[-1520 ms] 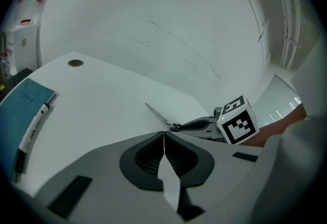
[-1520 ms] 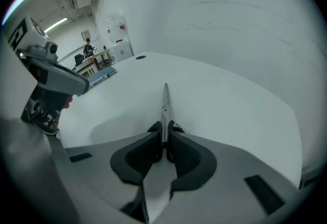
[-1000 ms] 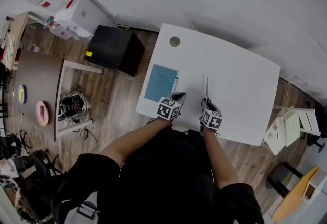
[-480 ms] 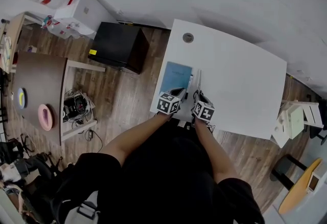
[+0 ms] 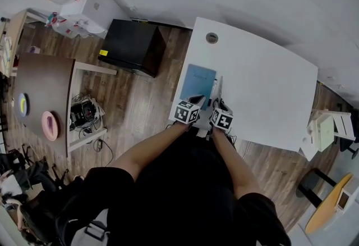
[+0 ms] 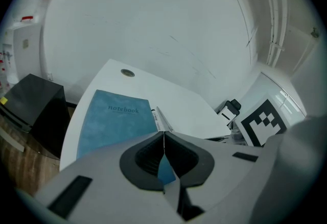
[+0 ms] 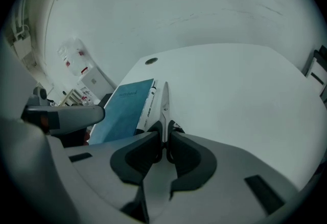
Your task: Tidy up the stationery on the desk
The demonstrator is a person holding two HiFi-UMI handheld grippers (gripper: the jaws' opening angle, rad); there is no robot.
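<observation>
Head view: blue notebook [image 5: 197,78] and pen [image 5: 213,89] were laid side by side near the bench [image 5: 263,87] edge; no container was seen | Left gripper view: left hand-held gripper [image 6: 163,134] was closed on nothing | Right gripper view: right hand-held gripper [image 7: 165,130] was clamped on scissors [image 7: 164,101], held parallel beside the pen, judged for alignment.

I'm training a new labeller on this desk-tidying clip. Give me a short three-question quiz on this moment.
1. True or false: the right gripper is shut on the scissors.
2. What lies between the blue notebook and the scissors? A: pen; B: ruler; C: eraser.
3. Fill in: the left gripper has its jaws ____ and holds nothing.
Key: 1 true; 2 A; 3 shut.
</observation>
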